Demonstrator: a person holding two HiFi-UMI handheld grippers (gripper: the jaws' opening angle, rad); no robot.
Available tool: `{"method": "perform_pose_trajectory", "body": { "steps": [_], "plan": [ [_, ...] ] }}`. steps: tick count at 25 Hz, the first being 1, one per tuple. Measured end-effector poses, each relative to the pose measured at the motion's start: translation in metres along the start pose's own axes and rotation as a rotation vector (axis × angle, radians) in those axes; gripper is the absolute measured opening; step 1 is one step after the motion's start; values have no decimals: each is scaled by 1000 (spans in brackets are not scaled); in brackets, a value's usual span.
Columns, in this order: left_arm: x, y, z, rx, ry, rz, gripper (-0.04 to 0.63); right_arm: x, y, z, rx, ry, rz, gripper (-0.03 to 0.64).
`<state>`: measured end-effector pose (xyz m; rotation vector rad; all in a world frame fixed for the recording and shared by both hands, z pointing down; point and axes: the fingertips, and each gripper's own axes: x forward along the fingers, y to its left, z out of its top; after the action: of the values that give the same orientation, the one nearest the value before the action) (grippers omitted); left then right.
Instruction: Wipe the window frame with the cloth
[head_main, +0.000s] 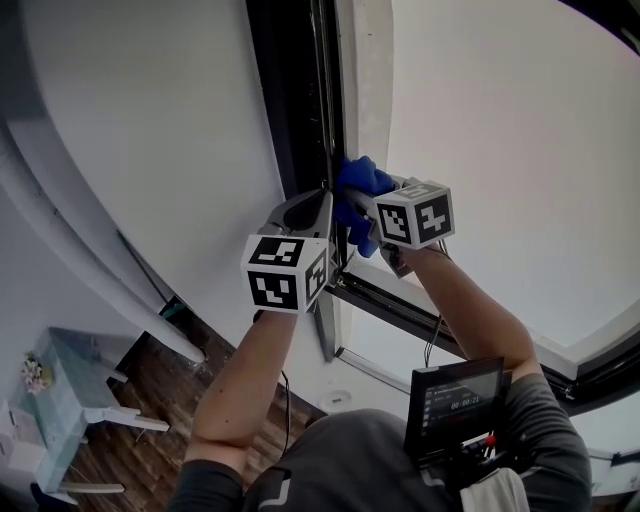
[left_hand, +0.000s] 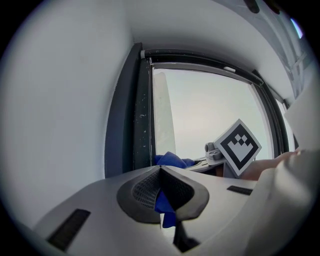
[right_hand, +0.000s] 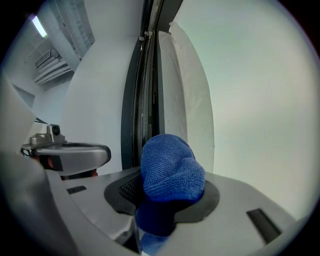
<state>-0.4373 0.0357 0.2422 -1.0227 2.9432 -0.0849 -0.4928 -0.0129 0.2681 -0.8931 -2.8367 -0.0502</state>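
The dark window frame (head_main: 300, 110) runs upright between a white wall and the glass. A blue cloth (head_main: 360, 182) is bunched against it at mid-height. My left gripper (head_main: 322, 208) is shut on a corner of the cloth (left_hand: 165, 209); the frame (left_hand: 141, 115) stands just beyond its jaws. My right gripper (head_main: 352, 212) is shut on the thick wad of the cloth (right_hand: 171, 170), right next to the frame (right_hand: 146, 100). The two grippers sit close together, the left gripper (right_hand: 75, 152) beside the right. The cloth hides the strip of frame behind it.
The bottom rail (head_main: 420, 318) of the window runs right from below the grippers. A white wall (head_main: 150, 130) lies left of the frame, the glass pane (head_main: 500, 130) right. A small screen (head_main: 455, 395) hangs at my chest. Far below are a pale table (head_main: 60, 405) and wood floor (head_main: 180, 390).
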Motion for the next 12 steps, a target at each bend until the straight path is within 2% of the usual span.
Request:
{"method": "perform_pose_trajectory", "body": {
  "steps": [10, 12],
  "plan": [
    [8, -3, 68, 74, -54, -37, 2, -10, 0, 73, -66, -93, 16, 141],
    [9, -2, 80, 67, -64, -46, 2, -13, -1, 88, -70, -108, 10, 141]
  ]
}}
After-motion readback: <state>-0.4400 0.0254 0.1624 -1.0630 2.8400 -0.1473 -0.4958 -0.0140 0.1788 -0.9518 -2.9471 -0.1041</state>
